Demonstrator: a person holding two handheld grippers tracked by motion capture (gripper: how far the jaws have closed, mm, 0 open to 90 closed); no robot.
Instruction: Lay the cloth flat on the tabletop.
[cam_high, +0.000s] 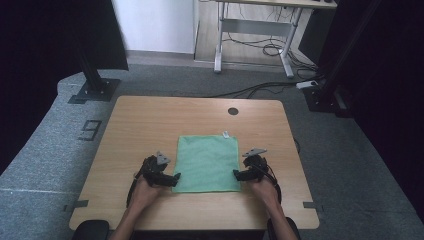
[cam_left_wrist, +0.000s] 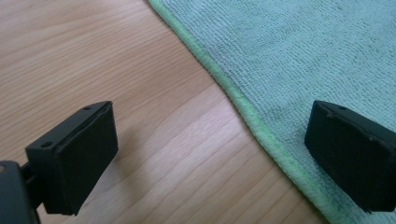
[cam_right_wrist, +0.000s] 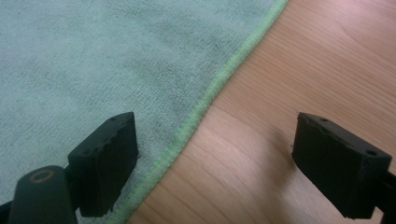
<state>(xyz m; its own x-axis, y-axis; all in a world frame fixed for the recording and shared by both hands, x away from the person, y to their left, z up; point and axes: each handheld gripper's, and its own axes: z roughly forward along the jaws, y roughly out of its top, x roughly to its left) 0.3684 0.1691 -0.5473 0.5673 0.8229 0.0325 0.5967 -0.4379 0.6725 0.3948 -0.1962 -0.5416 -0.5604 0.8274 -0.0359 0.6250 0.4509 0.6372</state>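
Cloth edges decide our next move: the flat green microfibre cloth (cam_high: 208, 163) lies between our grippers on the light wooden table (cam_high: 140, 120). Left gripper (cam_left_wrist: 208, 154) and right gripper (cam_right_wrist: 233, 163) both stand spread, each straddling one side hem, equally near.

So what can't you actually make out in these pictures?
- Small white tag on the green cloth's far edge, high view: too small to read.
- Whether the left tool or right tool touches the cloth, high view: the black tool bodies cover that spot.
- Cloth corners, both gripper views: cut off by the picture edges.
- Table's near edge, high view: partly hidden behind the person's forearms.
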